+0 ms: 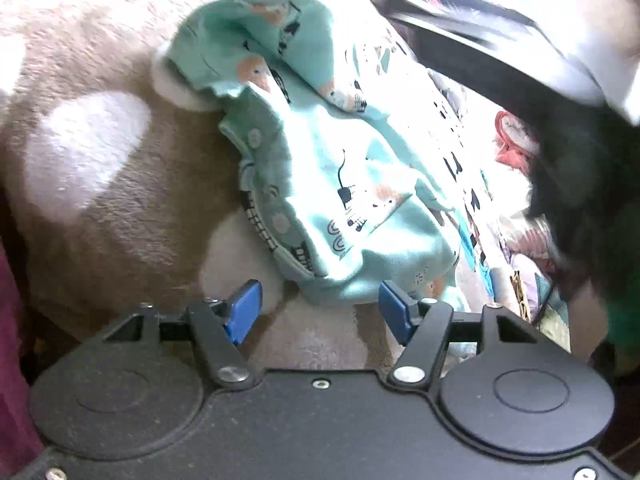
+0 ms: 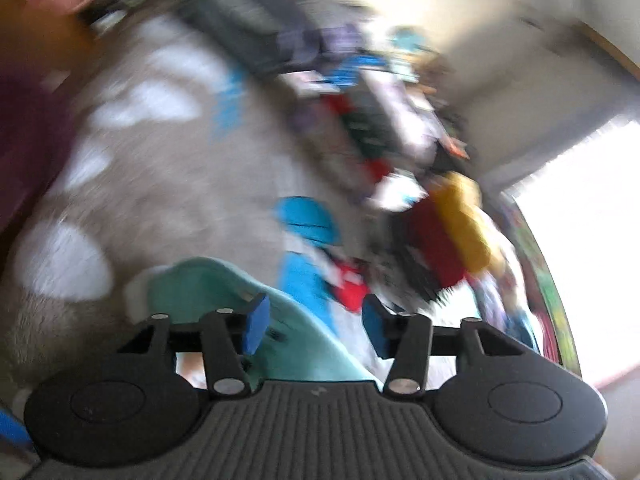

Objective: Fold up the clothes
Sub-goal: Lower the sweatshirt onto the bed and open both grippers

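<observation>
Left gripper (image 1: 320, 312) angled downward, jaws apart, nothing pressed between blue pads (image 1: 245, 312). Right gripper (image 2: 316, 322) likewise tilted down, jaws parted, gripping nothing.

Ahead of the open left gripper (image 1: 320, 312), a soft mint-green knit garment (image 1: 320, 160) lies crumpled, matt, with a printed pattern and small round snap fasteners along one edge. Beneath and beside the fingers spreads a plush fleece blanket (image 1: 100, 80), beige with white heart patches, its pile fuzzy and matt. The finger pads (image 1: 246, 310) look like smooth blue plastic or rubber; the linkage arms are matt black plastic joined by shiny metal pins. The right gripper (image 2: 316, 324) body carries a ribbed, matt black surface. Beyond its fingers, a heap of mixed coloured cloth (image 2: 400, 200) is too blurred to judge texture.
</observation>
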### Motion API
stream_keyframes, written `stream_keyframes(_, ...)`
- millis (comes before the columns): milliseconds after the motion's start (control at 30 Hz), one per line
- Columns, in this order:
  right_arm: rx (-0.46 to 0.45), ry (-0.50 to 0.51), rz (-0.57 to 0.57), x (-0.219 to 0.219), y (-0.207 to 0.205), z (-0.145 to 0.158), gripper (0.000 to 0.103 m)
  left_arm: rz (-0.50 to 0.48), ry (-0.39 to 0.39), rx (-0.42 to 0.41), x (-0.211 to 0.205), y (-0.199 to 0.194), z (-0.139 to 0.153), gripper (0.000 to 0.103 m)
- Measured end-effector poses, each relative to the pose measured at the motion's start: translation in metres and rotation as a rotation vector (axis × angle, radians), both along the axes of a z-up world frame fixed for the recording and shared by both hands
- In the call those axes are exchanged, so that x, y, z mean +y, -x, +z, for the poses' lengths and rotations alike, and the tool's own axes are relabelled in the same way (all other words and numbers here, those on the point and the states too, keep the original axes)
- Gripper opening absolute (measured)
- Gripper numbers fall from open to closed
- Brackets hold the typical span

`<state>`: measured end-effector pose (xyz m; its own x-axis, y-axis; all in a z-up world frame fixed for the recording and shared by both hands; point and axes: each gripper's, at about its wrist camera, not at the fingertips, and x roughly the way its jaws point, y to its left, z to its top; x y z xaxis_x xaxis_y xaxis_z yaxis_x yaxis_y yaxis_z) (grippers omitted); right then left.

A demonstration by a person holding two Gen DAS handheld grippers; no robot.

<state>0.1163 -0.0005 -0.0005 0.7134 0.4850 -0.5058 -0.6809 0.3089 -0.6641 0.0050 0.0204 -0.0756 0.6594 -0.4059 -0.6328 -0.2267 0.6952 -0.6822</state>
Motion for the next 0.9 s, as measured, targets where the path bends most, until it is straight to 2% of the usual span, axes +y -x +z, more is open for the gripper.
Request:
stream_keyframes(100, 0.064, -0.222, -0.186, -0.058, -0.009, 0.030, 0.055, 0.025, -0.004, -0.018, 0.007, 0.009, 0.005, 0.064)
stream_keyframes(167, 0.155, -0.429, -0.340, -0.110, -0.012, 0.039, 0.059, 0.039, -0.023, -0.039, 0.009, 0.011, 0.009, 0.064)
stream_keyframes(233, 0.274, -0.653, -0.482, -0.166, -0.010, 0.035, 0.061, 0.051, -0.050, -0.063, 0.009, 0.009, 0.015, 0.064)
stream_keyframes(367, 0.477, -1.066, -0.747, -0.264, 0.016, -0.016, 0.062, 0.055, -0.103, -0.102, 0.012, 0.009, 0.024, 0.064)
stream_keyframes(467, 0.581, -1.306, -0.889, -0.315, 0.044, -0.068, 0.063, 0.045, -0.152, -0.138, 0.013, 0.004, 0.030, 0.064)
stream_keyframes(567, 0.628, -1.437, -0.948, -0.340, 0.062, -0.103, 0.063, 0.014, -0.226, -0.194, 0.011, -0.007, 0.039, 0.064)
stream_keyframes(667, 0.614, -1.542, -0.927, -0.354, 0.060, -0.102, 0.066, -0.038, -0.313, -0.252, 0.008, -0.025, 0.053, 0.064)
stream_keyframes(767, 0.595, -1.576, -0.891, -0.360, 0.045, -0.101, 0.074, -0.107, -0.395, -0.288, 0.003, -0.049, 0.064, 0.064)
stream_keyframes(900, 0.691, -1.620, -0.912, -0.360, 0.023, -0.124, 0.075, -0.199, -0.509, -0.321, -0.008, -0.089, 0.075, 0.064)
